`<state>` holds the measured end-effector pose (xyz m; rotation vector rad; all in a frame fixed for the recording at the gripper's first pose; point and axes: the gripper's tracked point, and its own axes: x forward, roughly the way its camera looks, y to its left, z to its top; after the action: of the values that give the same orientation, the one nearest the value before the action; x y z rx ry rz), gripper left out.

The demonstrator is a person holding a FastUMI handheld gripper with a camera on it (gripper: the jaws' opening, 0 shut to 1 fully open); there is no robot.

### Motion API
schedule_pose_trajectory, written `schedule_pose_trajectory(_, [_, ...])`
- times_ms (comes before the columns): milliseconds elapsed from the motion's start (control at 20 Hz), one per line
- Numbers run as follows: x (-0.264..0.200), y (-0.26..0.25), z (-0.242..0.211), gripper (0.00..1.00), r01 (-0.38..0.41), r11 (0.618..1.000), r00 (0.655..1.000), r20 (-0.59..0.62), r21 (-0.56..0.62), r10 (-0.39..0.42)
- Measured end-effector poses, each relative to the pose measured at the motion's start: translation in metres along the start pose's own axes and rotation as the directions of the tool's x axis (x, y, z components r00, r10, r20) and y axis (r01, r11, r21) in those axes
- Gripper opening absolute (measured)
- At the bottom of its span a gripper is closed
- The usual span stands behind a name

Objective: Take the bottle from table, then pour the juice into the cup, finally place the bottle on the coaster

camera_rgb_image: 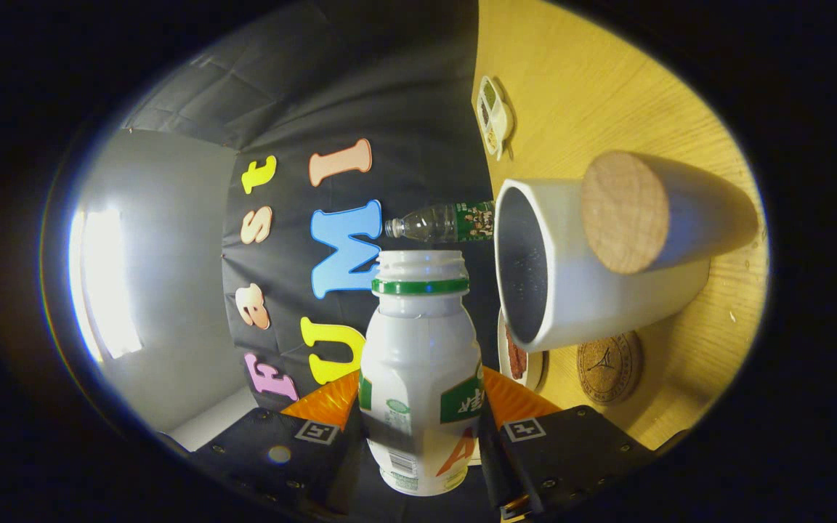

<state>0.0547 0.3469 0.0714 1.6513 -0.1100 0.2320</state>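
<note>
Gripper view shows the tool [418, 428] clamped on the bottle [421, 370], one finger pressing each side of its lower body. The bottle sits between the fingers, cap off, open mouth pointing away from the camera. The whole view is rolled, so the tabletop [607, 80] stands along one side; the bottle appears tipped well over toward the cup [593, 254].

The cup's open rim lies just beside the bottle's neck, near but apart. No stream is visible between mouth and rim, and the liquid level inside the opaque bottle cannot be told. A round wooden knob projects from the cup wall. The coaster [609, 367] lies on the tabletop just beyond the cup, next to a small plate [524, 363]. A clear water bottle [440, 222] and a small tray [495, 116] stand further off.

Handling judgement: thin plastic, light, smooth and waisted; likely to flex under hard squeeze and to slip if tilted loosely. The present hold on the wide lower body looks sound. Weight should shift toward the neck as contents run out.
</note>
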Motion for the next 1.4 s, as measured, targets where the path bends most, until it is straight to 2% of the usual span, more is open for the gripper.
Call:
schedule_pose_trajectory(200, [-0.007, -0.003, 0.004, 0.67, 0.028, 0.991, 0.999, -0.012, -0.127, -0.029])
schedule_pose_trajectory(350, [-0.01, -0.003, 0.002, 0.67, 0.058, 0.958, 0.997, -0.032, -0.282, -0.07])
schedule_pose_trajectory(500, [-0.011, 0.0, -0.001, 0.67, 0.078, 0.886, 0.992, -0.053, -0.457, -0.115])
schedule_pose_trajectory(750, [-0.018, 0.008, -0.003, 0.68, 0.104, 0.728, 0.982, -0.045, -0.678, -0.182])
schedule_pose_trajectory(850, [-0.021, 0.01, -0.006, 0.68, 0.119, 0.626, 0.976, -0.027, -0.771, -0.218])
schedule_pose_trajectory(1000, [-0.023, 0.016, -0.009, 0.68, 0.122, 0.44, 0.971, 0.016, -0.89, -0.238])
schedule_pose_trajectory(1150, [-0.023, 0.025, -0.019, 0.68, 0.104, 0.298, 0.971, 0.032, -0.949, -0.237])
schedule_pose_trajectory(1300, [-0.025, 0.026, -0.02, 0.68, 0.109, 0.119, 0.969, 0.078, -0.987, -0.235])
schedule_pose_trajectory(1400, [-0.025, 0.03, -0.026, 0.68, 0.092, 0.039, 0.972, 0.081, -0.995, -0.221])
